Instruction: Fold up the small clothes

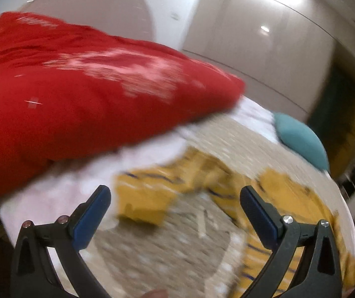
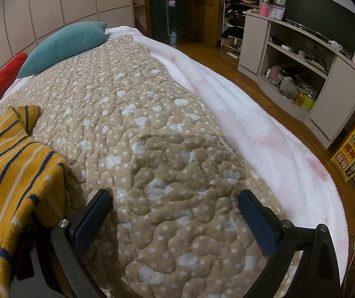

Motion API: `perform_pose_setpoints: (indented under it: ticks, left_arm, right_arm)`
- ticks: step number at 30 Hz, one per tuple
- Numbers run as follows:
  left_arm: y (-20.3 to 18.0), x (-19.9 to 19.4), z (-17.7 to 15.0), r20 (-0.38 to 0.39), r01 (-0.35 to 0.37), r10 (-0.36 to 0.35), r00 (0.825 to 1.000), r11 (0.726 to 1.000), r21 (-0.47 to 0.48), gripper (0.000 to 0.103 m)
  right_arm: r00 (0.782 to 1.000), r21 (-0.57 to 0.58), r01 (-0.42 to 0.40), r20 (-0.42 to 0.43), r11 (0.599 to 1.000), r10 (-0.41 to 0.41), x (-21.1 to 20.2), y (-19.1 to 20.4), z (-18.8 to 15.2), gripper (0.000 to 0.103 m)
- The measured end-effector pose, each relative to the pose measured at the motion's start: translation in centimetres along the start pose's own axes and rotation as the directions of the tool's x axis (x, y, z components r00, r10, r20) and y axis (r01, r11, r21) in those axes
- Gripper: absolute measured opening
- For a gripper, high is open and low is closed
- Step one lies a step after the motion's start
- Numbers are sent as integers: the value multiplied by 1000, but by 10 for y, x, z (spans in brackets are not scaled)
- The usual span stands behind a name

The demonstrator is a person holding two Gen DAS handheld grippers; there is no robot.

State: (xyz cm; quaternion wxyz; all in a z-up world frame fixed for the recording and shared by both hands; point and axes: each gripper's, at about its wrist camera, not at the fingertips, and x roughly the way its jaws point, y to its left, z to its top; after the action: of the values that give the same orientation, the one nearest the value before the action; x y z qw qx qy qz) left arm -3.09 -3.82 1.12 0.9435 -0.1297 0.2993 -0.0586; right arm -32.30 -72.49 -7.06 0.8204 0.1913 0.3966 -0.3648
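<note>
Bed covered by a tan quilt [image 2: 167, 129] with pale dots, a white fleece blanket [image 2: 249, 114] along its floor-side edge; teal pillow [image 2: 65, 42] and red pillow [image 1: 73, 94] at the wardrobe side, shelf unit [image 2: 299, 59] across the wood floor. Mustard striped sweater [image 2: 16, 173] lies on the quilt at the near left of the right wrist view, long axis running away toward the pillows; rumpled, navy and white stripes. Left view blurred. Left gripper [image 1: 175, 211] and right gripper [image 2: 175, 218]: jaws wide apart, holding nothing.

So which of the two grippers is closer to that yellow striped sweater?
Right, probably. The yellow striped sweater lies right against the right gripper, by its left finger. The left gripper hovers open above it, apparently apart; that view is blurred.
</note>
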Motion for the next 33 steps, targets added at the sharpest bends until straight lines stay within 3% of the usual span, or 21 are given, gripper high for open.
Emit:
perform_pose_setpoints:
  ticks: [3,8,12,16,18,25,33]
  left_arm:
    - [-47,0,-27,-72,79,-72,995,992,102,103]
    - [-98,4,-73,-199,146,-104,975,966,212,103]
    - [-128,23,-108,-299,168,-78,951,943,288,103]
    - [-131,46,-128,-370,112,13,929,942,315,103]
    - [-129,50,-133,-382,94,33,924,946,310,103]
    - [-138,54,-141,-352,29,107,930,932,360,103]
    - [-135,50,-144,-334,31,100,937,930,365,103]
  right_arm:
    - [1000,0,0,0,1000,0,0,0,0,103]
    - [1000,0,0,0,1000,0,0,0,0,103]
    - [1000,-1,4,1,1000,-4,0,1,0,103]
    - [1000,-5,6,-3,1000,-6,1,1,1,103]
    - [1000,-10,13,-3,1000,-13,2,5,2,103]
    - [999,23,-10,-47,1000,11,4,-1,10,103]
    - [985,106,-171,7,980,171,0,-22,3,103]
